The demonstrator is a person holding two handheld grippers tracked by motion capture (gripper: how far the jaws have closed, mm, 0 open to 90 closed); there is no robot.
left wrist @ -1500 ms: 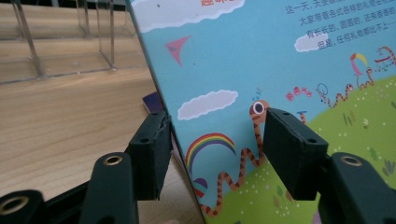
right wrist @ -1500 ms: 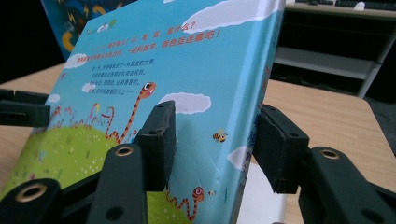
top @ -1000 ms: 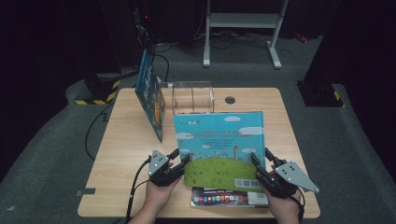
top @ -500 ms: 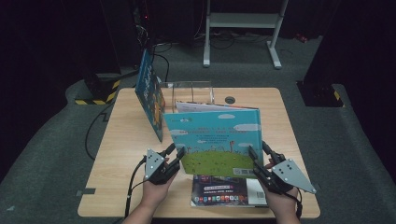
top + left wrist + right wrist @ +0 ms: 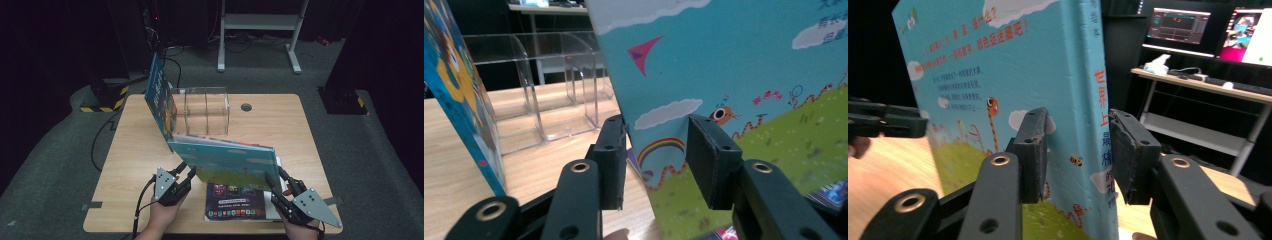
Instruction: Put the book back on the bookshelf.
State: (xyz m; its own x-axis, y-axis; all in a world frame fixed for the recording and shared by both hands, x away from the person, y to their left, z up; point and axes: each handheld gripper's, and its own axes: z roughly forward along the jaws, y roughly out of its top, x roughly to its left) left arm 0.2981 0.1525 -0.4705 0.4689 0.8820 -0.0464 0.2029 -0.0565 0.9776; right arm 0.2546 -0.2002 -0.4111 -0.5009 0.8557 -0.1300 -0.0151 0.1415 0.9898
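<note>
picture book (image 5: 225,162): tilted flatter, shifted left | left gripper (image 5: 186,171), right gripper (image 5: 278,181): both grasping it

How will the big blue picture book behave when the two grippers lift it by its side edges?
The picture book probably stays stiff: its cover looks flat and thick at the spine. Held only at two edges by the left gripper and right gripper, it may swing or slip, since the cover looks glossy. It seems fairly heavy.

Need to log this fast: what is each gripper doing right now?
Left gripper: shut on the picture book, at its open edge.
Right gripper: shut on the same book, at its spine.
</note>
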